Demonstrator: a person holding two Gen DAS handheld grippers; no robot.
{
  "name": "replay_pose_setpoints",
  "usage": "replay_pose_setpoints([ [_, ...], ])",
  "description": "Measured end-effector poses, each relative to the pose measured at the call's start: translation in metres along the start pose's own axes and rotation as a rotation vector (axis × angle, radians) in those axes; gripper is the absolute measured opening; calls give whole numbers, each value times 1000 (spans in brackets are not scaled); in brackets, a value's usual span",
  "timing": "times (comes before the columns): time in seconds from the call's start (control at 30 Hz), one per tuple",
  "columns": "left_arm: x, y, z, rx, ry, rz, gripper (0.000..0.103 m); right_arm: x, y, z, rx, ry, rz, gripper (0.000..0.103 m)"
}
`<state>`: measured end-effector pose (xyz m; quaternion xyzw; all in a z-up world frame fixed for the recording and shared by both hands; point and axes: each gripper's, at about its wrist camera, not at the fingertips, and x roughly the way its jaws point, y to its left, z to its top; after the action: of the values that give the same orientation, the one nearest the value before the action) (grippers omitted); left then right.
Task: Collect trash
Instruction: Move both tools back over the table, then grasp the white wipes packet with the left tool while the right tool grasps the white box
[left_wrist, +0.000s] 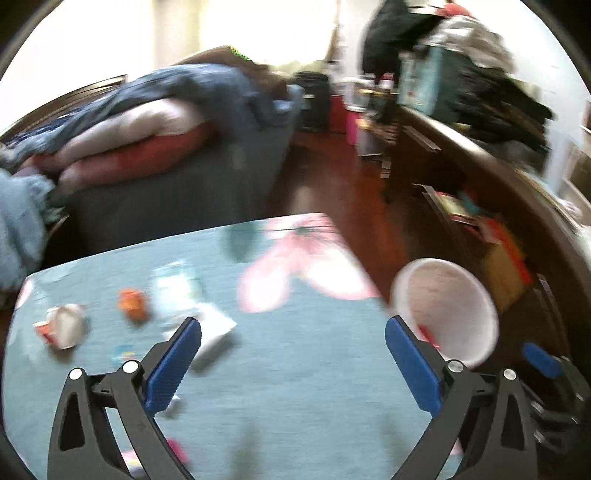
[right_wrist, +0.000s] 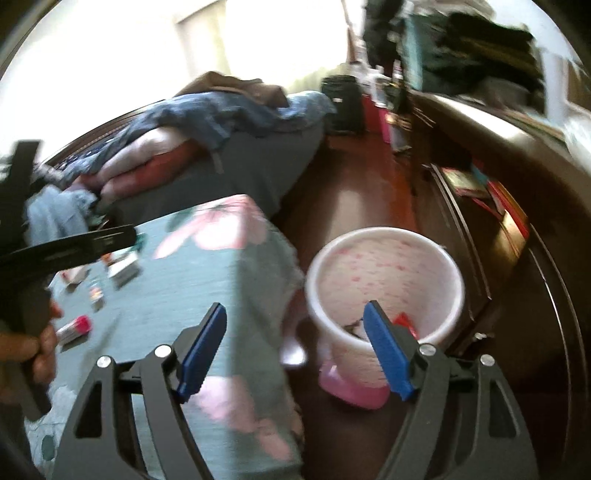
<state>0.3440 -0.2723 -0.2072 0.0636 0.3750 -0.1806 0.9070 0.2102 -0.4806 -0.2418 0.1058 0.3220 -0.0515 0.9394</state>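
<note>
Both grippers are spread wide and empty: the left gripper (left_wrist: 293, 363) hangs over the teal tablecloth (left_wrist: 295, 387), the right gripper (right_wrist: 295, 350) beside the pink bin (right_wrist: 384, 236). The bin, just off the table's edge, already holds a few scraps (red among them). Left of it on the cloth lie a crumpled wrapper (left_wrist: 64, 325), an orange scrap (left_wrist: 133, 301) and a white carton (left_wrist: 214, 332), so the job looks partly done.

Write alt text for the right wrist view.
The open, empty right gripper hangs over the edge of a teal floral tablecloth, beside a pink-and-white bin on the floor holding some trash. Small wrappers litter the table; the left gripper shows at left.
</note>
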Motion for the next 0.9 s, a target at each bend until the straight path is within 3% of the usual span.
replay_pose_setpoints([
  [0.17, 31, 46, 12, -82, 54, 92, 99, -5, 48, 2, -87, -5, 51, 78],
  [0.27, 58, 61, 21, -117, 81, 110, 99, -2, 69, 2, -128, -3, 78, 78],
  [0.4, 83, 71, 30, -112, 83, 152, 99, 6, 83, 1, -168, 13, 93, 78],
  [0.47, 100, 74, 33, -103, 128, 166, 99, 12, 86, 0, -175, 24, 95, 78],
  [0.53, 108, 75, 31, -91, 158, 196, 90, 15, 88, -1, -174, 31, 98, 78],
  [0.67, 108, 76, 26, -104, 194, 148, 71, 19, 93, 3, -176, 36, 103, 78],
  [0.8, 102, 82, 22, -117, 183, 128, 40, 21, 109, 10, -192, 39, 113, 78],
  [0.9, 94, 95, 20, -166, 178, 70, 40, 24, 122, 12, -214, 50, 120, 78],
])
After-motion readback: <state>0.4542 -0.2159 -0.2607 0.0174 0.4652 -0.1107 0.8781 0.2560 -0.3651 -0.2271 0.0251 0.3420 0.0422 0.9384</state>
